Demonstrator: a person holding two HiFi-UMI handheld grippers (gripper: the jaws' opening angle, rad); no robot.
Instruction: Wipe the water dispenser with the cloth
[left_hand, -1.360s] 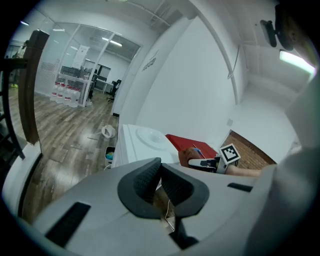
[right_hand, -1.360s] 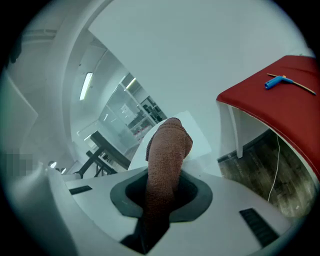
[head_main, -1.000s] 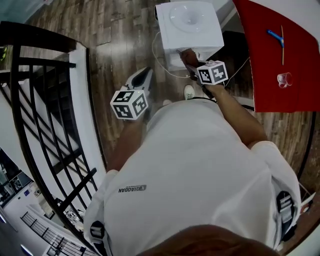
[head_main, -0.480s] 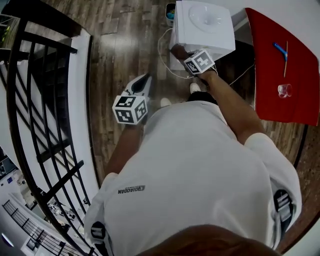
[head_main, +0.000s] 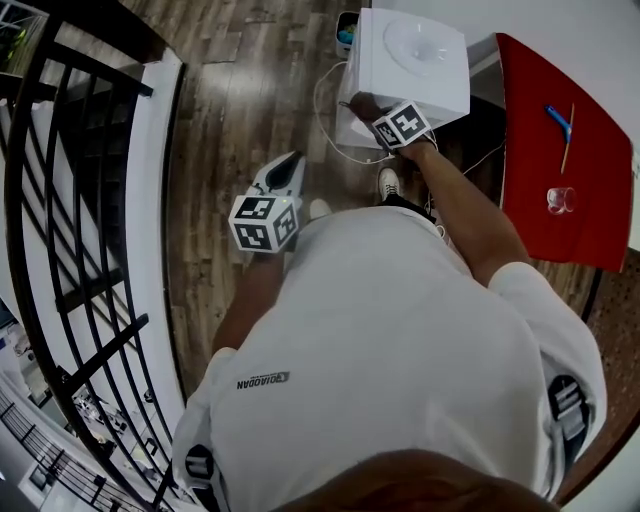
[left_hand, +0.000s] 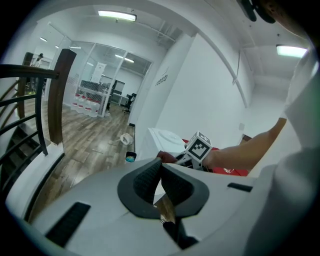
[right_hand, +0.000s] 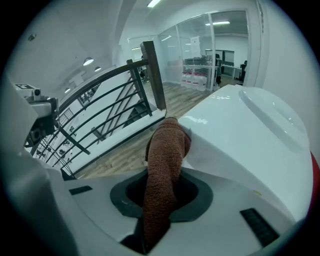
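Right gripper (right_hand: 161, 199) pinches a brown cloth (right_hand: 164, 155) against the upper edge of the white water dispenser (head_main: 410, 55), seemingly mid-wipe; left gripper (left_hand: 159, 181), jaws pressed together and empty, hangs clear over the wooden floor (head_main: 230, 90)

The floor (head_main: 240, 90) is dark wood planking, streaked brown and grey. Along its left edge a black metal railing (head_main: 70, 190) runs on a white kerb (head_main: 150, 180). At the floor's right edge stands a red surface (head_main: 530, 150) that carries a clear glass (head_main: 560, 199) and a thin blue thing (head_main: 557, 118). A white cable (head_main: 322, 110) loops over the boards near a small dark container (head_main: 346, 27) with something blue-green inside. The walls (left_hand: 200, 90) are plain white. Farther off, a glass partition (left_hand: 107, 75) closes off an office area with a dark chair (left_hand: 131, 101). Long ceiling lamps (left_hand: 117, 16) are lit.
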